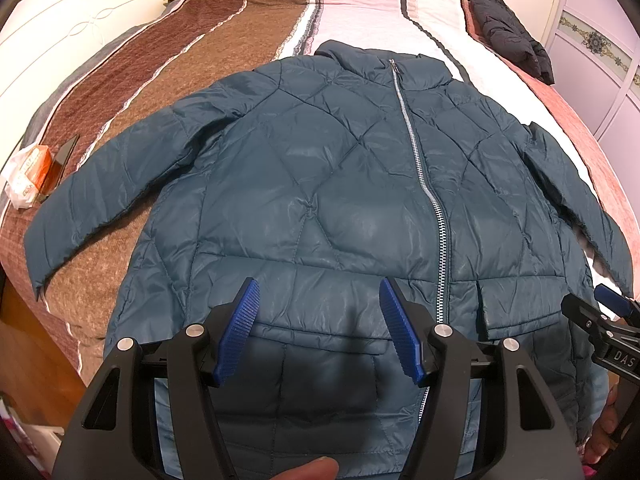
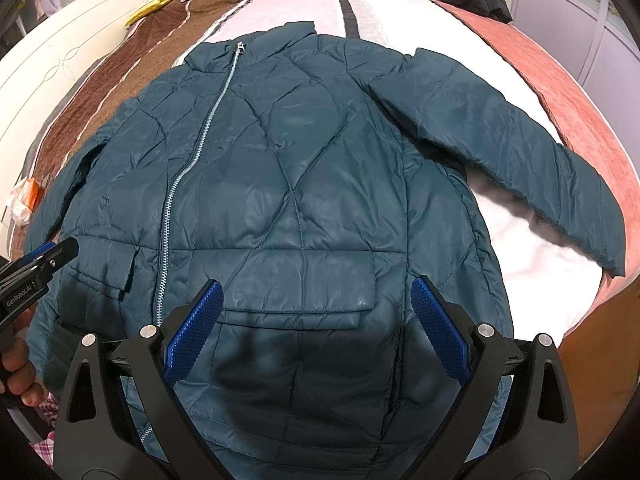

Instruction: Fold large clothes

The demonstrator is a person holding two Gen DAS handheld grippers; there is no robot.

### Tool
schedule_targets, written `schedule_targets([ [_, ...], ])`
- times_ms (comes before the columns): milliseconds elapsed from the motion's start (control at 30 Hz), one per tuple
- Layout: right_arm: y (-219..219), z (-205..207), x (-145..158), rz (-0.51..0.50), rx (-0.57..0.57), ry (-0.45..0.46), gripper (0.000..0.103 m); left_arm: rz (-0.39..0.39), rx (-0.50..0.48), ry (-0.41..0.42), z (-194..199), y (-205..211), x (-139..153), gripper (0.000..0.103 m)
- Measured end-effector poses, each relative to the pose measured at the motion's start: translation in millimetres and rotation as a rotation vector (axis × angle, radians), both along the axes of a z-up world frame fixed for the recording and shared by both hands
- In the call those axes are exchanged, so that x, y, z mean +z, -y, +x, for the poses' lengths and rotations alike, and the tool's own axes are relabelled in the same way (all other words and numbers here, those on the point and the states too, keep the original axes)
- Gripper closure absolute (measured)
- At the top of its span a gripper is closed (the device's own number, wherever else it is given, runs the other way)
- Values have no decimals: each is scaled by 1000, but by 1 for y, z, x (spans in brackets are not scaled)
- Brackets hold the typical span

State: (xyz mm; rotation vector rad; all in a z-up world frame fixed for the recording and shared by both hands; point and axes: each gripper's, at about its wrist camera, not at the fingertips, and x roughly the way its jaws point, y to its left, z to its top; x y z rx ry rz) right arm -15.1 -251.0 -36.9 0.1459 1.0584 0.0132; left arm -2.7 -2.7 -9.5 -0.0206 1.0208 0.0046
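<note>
The teal jacket (image 1: 320, 184) lies flat and unfolded on the bed (image 1: 120, 92), my left tool (image 1: 318, 320) and right tool (image 2: 316, 320) hovering open and empty, so I reckon a sleeve wants folding in first.

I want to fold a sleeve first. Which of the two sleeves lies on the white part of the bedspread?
The sleeve on the right gripper's side; white cover shows beneath it. The other sleeve lies on the brown stripes, near the orange packet.

jacket (image 1: 320, 184) is shiny quilted nylon-looking cloth, metal zipper (image 1: 416, 152), sitting on a fuzzy matt bedspread (image 1: 132, 92); pads (image 1: 244, 316) ribbed blue plastic.
</note>
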Motion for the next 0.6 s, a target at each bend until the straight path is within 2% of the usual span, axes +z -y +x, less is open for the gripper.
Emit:
schedule_targets([
  [600, 0, 0, -1, 1, -1, -1, 9, 5, -1, -2, 1, 0, 0, 41],
])
